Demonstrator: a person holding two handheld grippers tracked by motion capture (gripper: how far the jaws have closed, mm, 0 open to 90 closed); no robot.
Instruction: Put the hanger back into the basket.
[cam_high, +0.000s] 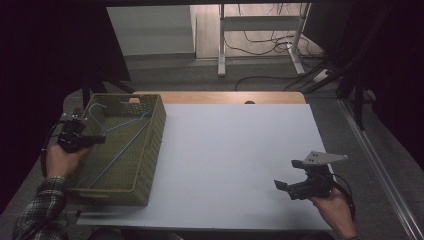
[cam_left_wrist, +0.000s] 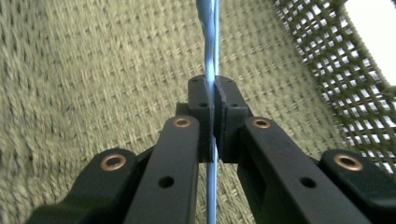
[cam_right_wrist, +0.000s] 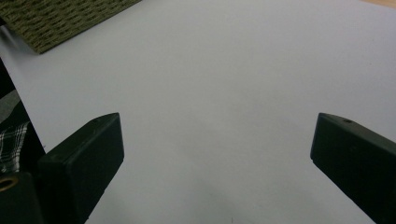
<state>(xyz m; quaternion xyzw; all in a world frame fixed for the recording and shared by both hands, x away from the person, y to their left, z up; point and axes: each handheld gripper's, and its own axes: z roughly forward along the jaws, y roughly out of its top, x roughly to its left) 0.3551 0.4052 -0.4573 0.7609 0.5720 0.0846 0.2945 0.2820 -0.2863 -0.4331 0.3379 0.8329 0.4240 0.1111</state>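
A light blue wire hanger lies slanted inside the green woven basket at the table's left. My left gripper reaches over the basket's left wall and is shut on the hanger's wire. In the left gripper view the blue hanger runs straight up between the closed pads, over the basket's woven floor. My right gripper rests low over the white table surface at the front right, open with nothing between its fingers. In the right gripper view my right gripper has its jaws wide apart over bare white surface.
The white board covers most of the wooden table. A corner of the basket sits at the top left of the right gripper view. Beyond the table, a white desk frame and cables lie on the floor.
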